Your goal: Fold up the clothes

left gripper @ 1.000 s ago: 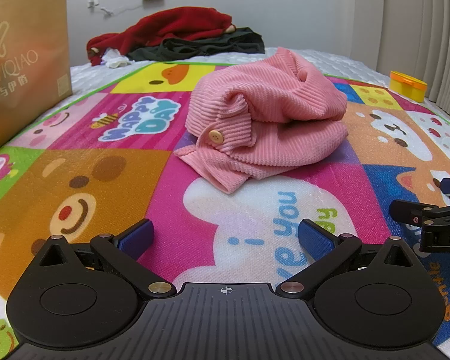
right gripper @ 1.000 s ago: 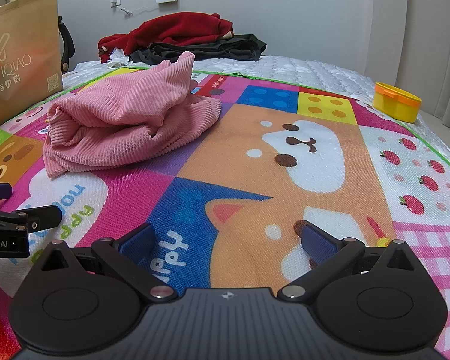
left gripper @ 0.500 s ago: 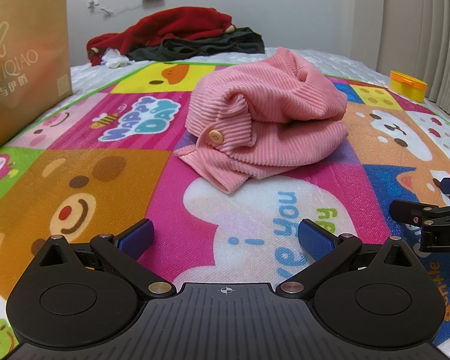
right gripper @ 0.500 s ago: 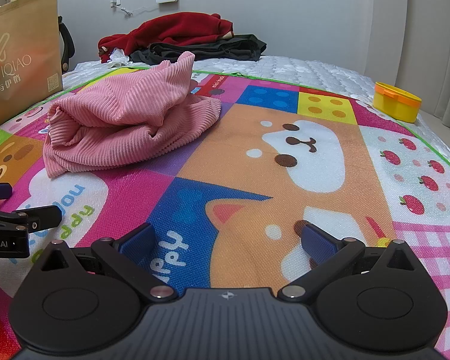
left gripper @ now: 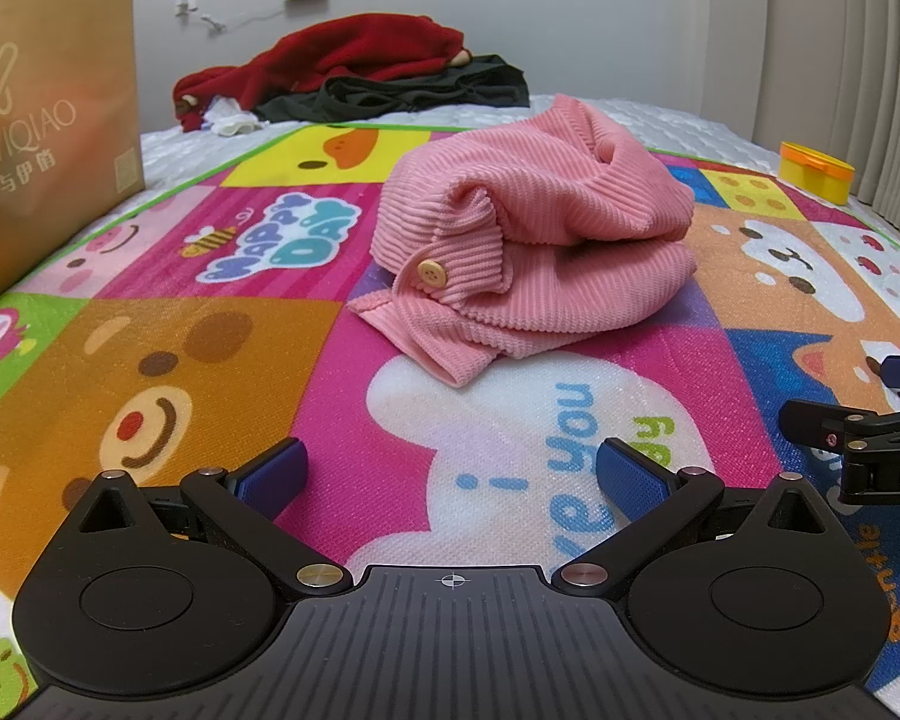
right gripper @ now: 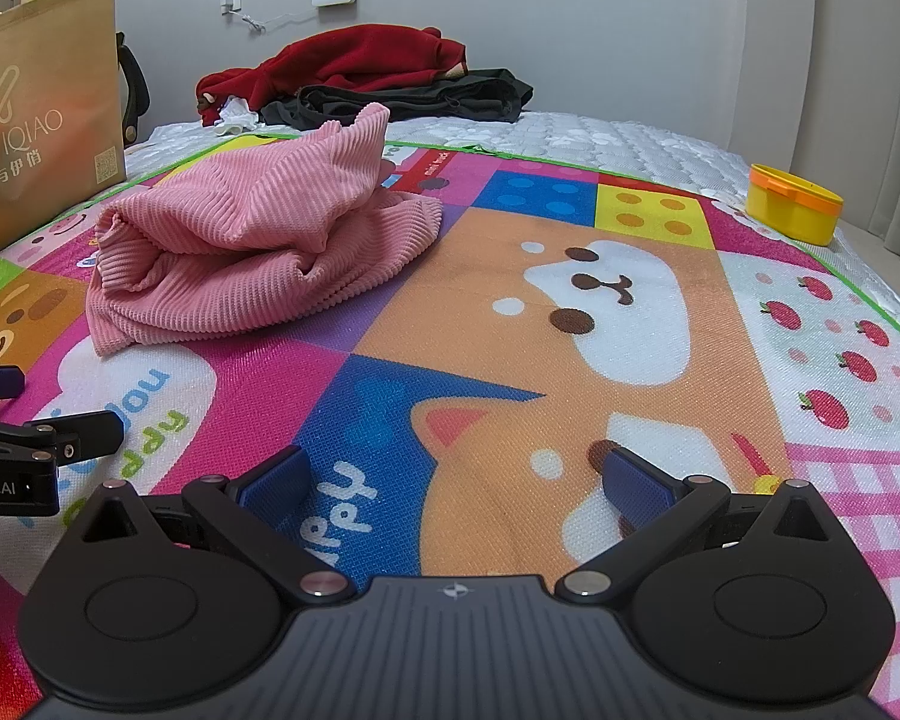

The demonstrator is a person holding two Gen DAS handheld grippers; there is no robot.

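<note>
A pink ribbed garment (left gripper: 534, 252) with a tan button lies bunched in a heap on the colourful cartoon play mat (left gripper: 168, 372). It also shows in the right wrist view (right gripper: 252, 240), at the left. My left gripper (left gripper: 450, 474) is open and empty, low over the mat, a short way in front of the heap. My right gripper (right gripper: 456, 477) is open and empty, low over the mat to the right of the heap. Each gripper shows at the edge of the other's view, the right one (left gripper: 858, 444) and the left one (right gripper: 36, 450).
A red garment (left gripper: 330, 60) and a dark garment (left gripper: 420, 93) lie piled at the far edge by the wall. A brown paper bag (left gripper: 42, 120) stands at the left. A yellow tub with an orange lid (right gripper: 795, 210) sits at the far right.
</note>
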